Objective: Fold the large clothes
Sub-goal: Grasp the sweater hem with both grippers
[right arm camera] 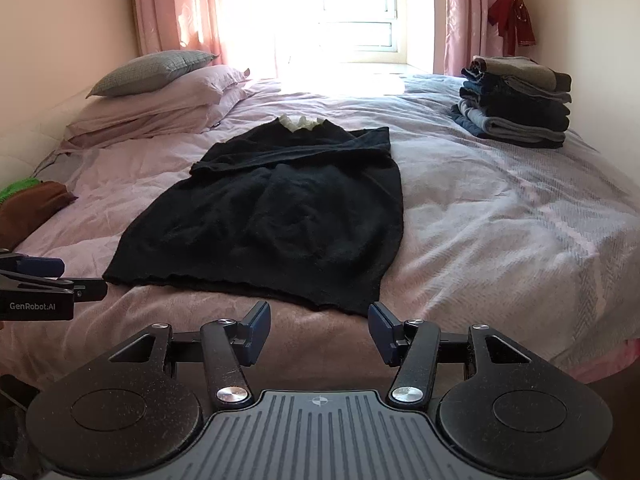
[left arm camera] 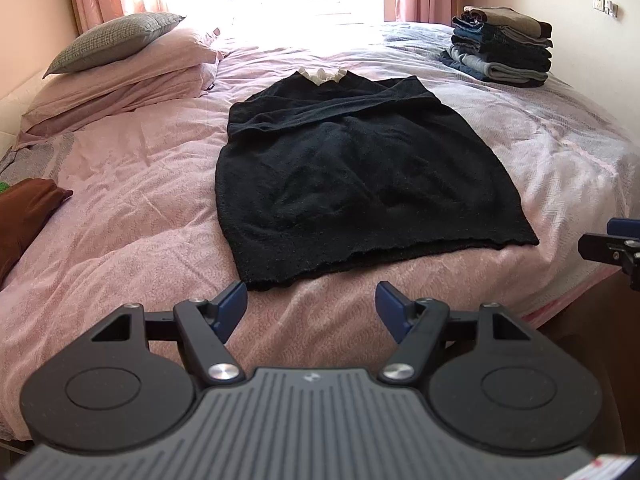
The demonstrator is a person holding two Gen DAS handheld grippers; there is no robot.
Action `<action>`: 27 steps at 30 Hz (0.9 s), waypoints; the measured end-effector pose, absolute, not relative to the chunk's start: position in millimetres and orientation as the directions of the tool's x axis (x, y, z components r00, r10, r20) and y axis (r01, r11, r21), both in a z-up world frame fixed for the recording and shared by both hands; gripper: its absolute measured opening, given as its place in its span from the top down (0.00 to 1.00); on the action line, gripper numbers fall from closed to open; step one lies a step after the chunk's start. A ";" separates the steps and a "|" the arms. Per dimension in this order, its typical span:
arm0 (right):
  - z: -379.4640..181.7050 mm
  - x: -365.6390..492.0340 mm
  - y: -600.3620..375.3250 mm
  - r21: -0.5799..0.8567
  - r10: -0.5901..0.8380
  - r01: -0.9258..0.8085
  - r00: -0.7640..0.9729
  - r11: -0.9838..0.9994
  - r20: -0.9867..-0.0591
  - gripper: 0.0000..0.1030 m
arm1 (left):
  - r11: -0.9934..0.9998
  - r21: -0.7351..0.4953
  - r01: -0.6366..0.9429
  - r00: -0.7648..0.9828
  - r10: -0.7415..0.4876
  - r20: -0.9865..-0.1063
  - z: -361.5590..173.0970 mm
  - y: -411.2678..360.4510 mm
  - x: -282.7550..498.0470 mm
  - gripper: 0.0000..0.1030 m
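**Black sweater half-folded on the bed, both grippers empty**

A black sweater [left arm camera: 360, 168] lay flat in the middle of a bed, its hem toward the near edge and its white ruffled collar [left arm camera: 322, 75] at the far end. Both sleeves were folded in across the chest, one lying diagonally over the other, so the body formed a long, roughly rectangular shape. The hem ran just short of the near edge of the pink bedspread [left arm camera: 140, 184].

The left gripper [left arm camera: 311, 304] hovered above the near edge of the bed, just in front of the hem, its blue pads spread wide apart and holding nothing. The right gripper [right arm camera: 319, 330] sat in a matching position near the hem's right corner, also spread wide and empty. Neither touched the cloth.

Further out, a stack of folded clothes [left arm camera: 502, 46] stood at the far right of the bed, well apart from the sweater. Two pink pillows [left arm camera: 132, 76] with a grey cushion [left arm camera: 110, 38] on top lay at the far left. A brown garment [left arm camera: 24, 216] rested at the near left edge. Pink curtains [right arm camera: 188, 8] framed a bright window [right arm camera: 356, 12] beyond the bed, and a red garment [right arm camera: 512, 18] hung on the far right wall.
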State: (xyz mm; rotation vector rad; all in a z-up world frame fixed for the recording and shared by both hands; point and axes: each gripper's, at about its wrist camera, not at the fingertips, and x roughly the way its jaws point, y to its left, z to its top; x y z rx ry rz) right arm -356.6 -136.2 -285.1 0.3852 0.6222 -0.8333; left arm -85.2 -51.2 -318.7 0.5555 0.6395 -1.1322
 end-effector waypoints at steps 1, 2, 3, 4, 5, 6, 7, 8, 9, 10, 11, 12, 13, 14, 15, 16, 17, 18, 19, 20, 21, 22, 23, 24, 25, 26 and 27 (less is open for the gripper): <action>-286.8 -355.7 -138.6 0.079 -0.563 0.782 0.510 0.618 -0.651 0.50 | 0.327 0.082 0.941 0.284 -0.638 -0.715 -320.1 -54.6 -84.1 0.35; -288.9 -355.1 -141.6 0.081 -0.560 0.784 0.508 0.616 -0.655 0.50 | 0.326 0.081 0.942 0.282 -0.637 -0.718 -321.3 -57.7 -82.9 0.35; -291.5 -354.3 -145.1 0.084 -0.555 0.784 0.506 0.615 -0.660 0.50 | 0.324 0.079 0.943 0.278 -0.636 -0.719 -322.8 -60.3 -80.9 0.35; -294.5 -353.6 -148.9 0.088 -0.550 0.784 0.506 0.614 -0.665 0.50 | 0.320 0.073 0.945 0.272 -0.639 -0.720 -324.5 -62.5 -77.9 0.35; -298.7 -354.2 -153.6 0.096 -0.544 0.785 0.507 0.612 -0.668 0.50 | 0.316 0.060 0.947 0.260 -0.642 -0.721 -326.6 -64.2 -73.2 0.35; -303.8 -355.2 -159.6 0.111 -0.537 0.788 0.508 0.606 -0.673 0.50 | 0.312 0.034 0.950 0.239 -0.649 -0.722 -328.9 -65.2 -66.0 0.34; -309.0 -356.7 -165.8 0.130 -0.528 0.790 0.512 0.599 -0.677 0.50 | 0.308 -0.010 0.951 0.206 -0.658 -0.724 -332.0 -65.5 -55.9 0.34; -314.9 -359.4 -173.2 0.158 -0.516 0.790 0.523 0.592 -0.678 0.50 | 0.307 -0.055 0.950 0.172 -0.664 -0.727 -335.4 -65.9 -44.8 0.34; -320.8 -362.2 -181.7 0.191 -0.503 0.790 0.535 0.583 -0.679 0.50 | 0.315 -0.100 0.944 0.146 -0.668 -0.730 -339.2 -66.6 -31.5 0.34; -325.7 -364.9 -190.0 0.220 -0.492 0.790 0.545 0.572 -0.679 0.50 | 0.333 -0.133 0.934 0.135 -0.671 -0.729 -343.2 -67.0 -19.1 0.35; -330.9 -367.3 -199.1 0.250 -0.482 0.788 0.558 0.562 -0.676 0.50 | 0.351 -0.161 0.922 0.130 -0.674 -0.727 -347.4 -67.4 -7.0 0.35; -335.4 -370.2 -208.7 0.283 -0.474 0.786 0.573 0.550 -0.669 0.50 | 0.365 -0.192 0.911 0.119 -0.679 -0.725 -351.6 -68.0 5.1 0.35; -339.9 -372.2 -218.7 0.314 -0.467 0.787 0.581 0.531 -0.667 0.50 | 0.380 -0.233 0.895 0.102 -0.683 -0.723 -356.3 -69.5 19.0 0.35; -344.1 -374.0 -228.3 0.345 -0.461 0.787 0.590 0.511 -0.662 0.50 | 0.395 -0.270 0.878 0.087 -0.686 -0.722 -360.9 -71.1 31.7 0.35; -348.9 -376.3 -239.0 0.386 -0.451 0.779 0.609 0.494 -0.652 0.50 | 0.408 -0.305 0.860 0.071 -0.689 -0.721 -366.0 -73.3 42.3 0.36; -353.5 -378.0 -248.9 0.421 -0.441 0.774 0.622 0.473 -0.647 0.50 | 0.422 -0.351 0.836 0.046 -0.691 -0.721 -372.5 -76.4 55.2 0.38; -357.2 -379.1 -259.5 0.457 -0.427 0.767 0.635 0.450 -0.644 0.50 | 0.432 -0.395 0.811 0.020 -0.695 -0.719 -378.7 -79.2 66.2 0.39; -361.4 -379.8 -269.3 0.494 -0.412 0.753 0.654 0.435 -0.634 0.50 | 0.434 -0.440 0.786 -0.009 -0.704 -0.710 -384.3 -82.0 75.1 0.40; -366.2 -380.8 -278.4 0.533 -0.398 0.734 0.678 0.421 -0.618 0.50 | 0.430 -0.483 0.763 -0.038 -0.716 -0.697 -390.1 -85.0 83.7 0.42; -371.6 -380.6 -287.4 0.570 -0.381 0.717 0.696 0.401 -0.608 0.50 | 0.427 -0.515 0.744 -0.059 -0.725 -0.686 -394.6 -88.3 90.1 0.43; -378.0 -380.6 -296.1 0.601 -0.363 0.706 0.708 0.374 -0.606 0.50 | 0.417 -0.544 0.728 -0.078 -0.738 -0.670 -398.3 -91.4 95.6 0.44; -384.5 -380.9 -304.6 0.629 -0.349 0.695 0.719 0.347 -0.601 0.50 | 0.401 -0.577 0.711 -0.103 -0.753 -0.650 -402.6 -95.2 100.8 0.44; -391.9 -381.6 -312.9 0.663 -0.338 0.677 0.735 0.320 -0.588 0.51 | 0.390 -0.607 0.693 -0.128 -0.762 -0.635 -406.9 -99.4 105.6 0.44; -399.4 -383.1 -320.8 0.698 -0.330 0.658 0.750 0.284 -0.573 0.51 | 0.385 -0.631 0.674 -0.146 -0.768 -0.624 -410.6 -103.4 110.0 0.45; -405.8 -384.5 -327.8 0.734 -0.324 0.631 0.769 0.252 -0.550 0.51 | 0.375 -0.653 0.658 -0.165 -0.774 -0.611 -414.1 -108.2 113.8 0.47; -411.8 -386.1 -334.7 0.772 -0.317 0.594 0.794 0.226 -0.518 0.51 | 0.363 -0.669 0.649 -0.182 -0.779 -0.600 -417.3 -111.9 116.9 0.49; -416.9 -387.8 -341.2 0.805 -0.313 0.560 0.814 0.199 -0.489 0.51 | 0.358 -0.680 0.640 -0.195 -0.780 -0.594 -421.1 -115.9 119.7 0.55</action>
